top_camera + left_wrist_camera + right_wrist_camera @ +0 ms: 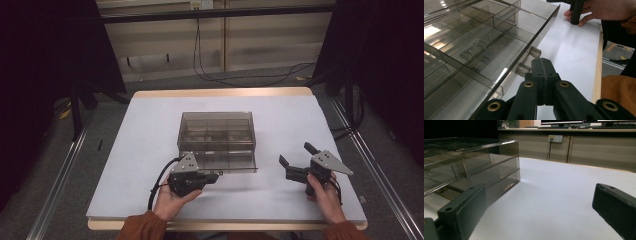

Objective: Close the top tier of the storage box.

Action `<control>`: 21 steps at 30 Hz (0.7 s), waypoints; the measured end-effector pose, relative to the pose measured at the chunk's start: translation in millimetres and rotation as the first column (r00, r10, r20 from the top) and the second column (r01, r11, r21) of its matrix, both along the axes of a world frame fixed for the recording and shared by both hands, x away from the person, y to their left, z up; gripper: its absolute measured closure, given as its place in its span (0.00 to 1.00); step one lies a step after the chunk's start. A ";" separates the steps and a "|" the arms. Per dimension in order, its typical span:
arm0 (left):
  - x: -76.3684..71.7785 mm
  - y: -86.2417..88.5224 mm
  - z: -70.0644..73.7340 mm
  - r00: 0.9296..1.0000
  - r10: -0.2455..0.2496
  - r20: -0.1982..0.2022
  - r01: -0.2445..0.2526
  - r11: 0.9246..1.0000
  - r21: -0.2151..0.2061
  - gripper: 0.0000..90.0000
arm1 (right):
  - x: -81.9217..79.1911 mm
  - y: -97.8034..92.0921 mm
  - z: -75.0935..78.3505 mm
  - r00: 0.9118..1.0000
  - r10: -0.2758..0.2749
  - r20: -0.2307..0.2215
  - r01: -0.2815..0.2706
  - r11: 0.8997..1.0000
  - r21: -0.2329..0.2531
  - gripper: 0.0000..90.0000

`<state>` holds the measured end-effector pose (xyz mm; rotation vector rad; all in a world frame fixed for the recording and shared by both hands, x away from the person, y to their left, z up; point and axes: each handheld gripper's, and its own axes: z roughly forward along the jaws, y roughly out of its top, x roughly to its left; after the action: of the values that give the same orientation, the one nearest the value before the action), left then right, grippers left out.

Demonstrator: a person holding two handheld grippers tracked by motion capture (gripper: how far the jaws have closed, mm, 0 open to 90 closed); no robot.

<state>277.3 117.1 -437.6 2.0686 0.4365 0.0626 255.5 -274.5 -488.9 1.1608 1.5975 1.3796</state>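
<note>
At the middle of the bench [150, 130] stands a smoked, see-through drawer cabinet [216, 131], divided inside into compartments. Its lowest drawer [231, 161] is pulled part-way out toward the person, the front edge projecting past the cabinet body. In the left gripper view the drawer front carries a clear bar handle [527, 61] on two round posts.

The left gripper [214, 177] lies at the near left corner of the drawer front. In its own view the two black jaws are pressed together with no gap showing, their tips at the handle posts; whether any part of the handle is pinched between them cannot be told. The left hand [172, 199] grips the body from below, and a black cable [156, 190] loops out at its left.

The right gripper [297, 156] is on the bench to the right of the cabinet, well apart from it, held by the right hand [326, 196]. Its jaws stand wide apart with nothing between them; in the right gripper view only bare white bench surface lies between the two pads, with the cabinet off to the left.

Orange sleeves [145, 227] show at the near edge.
</note>
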 end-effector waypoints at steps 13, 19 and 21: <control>2.7 -1.7 -0.1 1.000 0.013 0.003 -0.013 1.000 -0.004 1.00 | 0.1 0.1 -0.1 1.000 0.001 0.002 -0.001 1.000 -0.003 0.00; 2.4 -1.5 0.0 1.000 0.015 0.005 -0.015 1.000 0.003 1.00 | 0.2 0.1 -0.1 1.000 0.004 0.003 -0.004 1.000 -0.002 0.00; 2.6 -1.4 -0.3 1.000 0.016 0.003 -0.016 1.000 0.000 1.00 | 0.0 0.0 0.0 1.000 -0.002 0.001 0.002 1.000 -0.005 0.00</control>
<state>279.8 115.7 -437.8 2.0646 0.4508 0.0752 255.4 -274.5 -488.8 1.1582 1.5984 1.3741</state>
